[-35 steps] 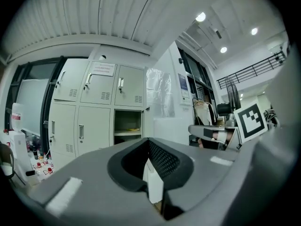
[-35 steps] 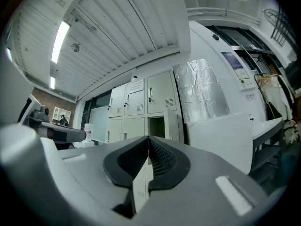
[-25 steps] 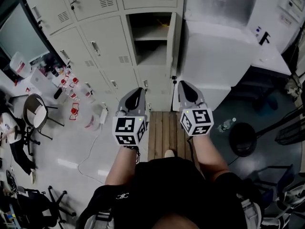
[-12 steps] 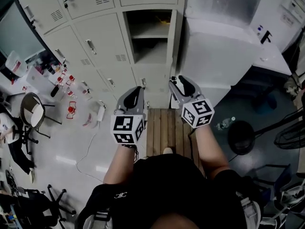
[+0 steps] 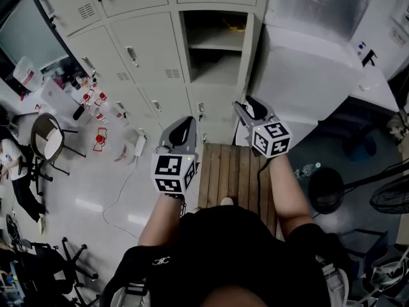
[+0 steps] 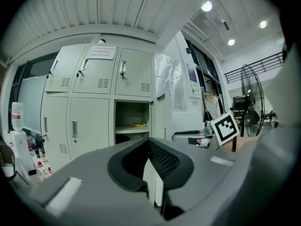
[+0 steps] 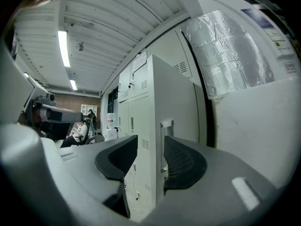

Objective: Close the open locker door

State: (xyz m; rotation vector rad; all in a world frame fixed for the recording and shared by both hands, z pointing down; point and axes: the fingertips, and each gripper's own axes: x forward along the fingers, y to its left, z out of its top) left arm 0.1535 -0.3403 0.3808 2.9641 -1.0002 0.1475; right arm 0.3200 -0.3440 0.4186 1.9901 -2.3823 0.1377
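In the head view, the right gripper [image 5: 248,107] has left its place beside the left gripper [image 5: 184,125] and moved up toward the open locker door [image 5: 248,50], which stands edge-on at the right of the open compartment [image 5: 214,47], swung fully out. In the left gripper view, that gripper's jaws are pressed together on nothing, aimed at the lockers from well back. In the right gripper view, the jaws, shut a second ago, now stand spread wide. The door's free edge and its latch plate [image 7: 167,128] line up in the gap but lie beyond the pads, untouched. We judge the closing has not begun: the right gripper is set to take or push the door's edge.
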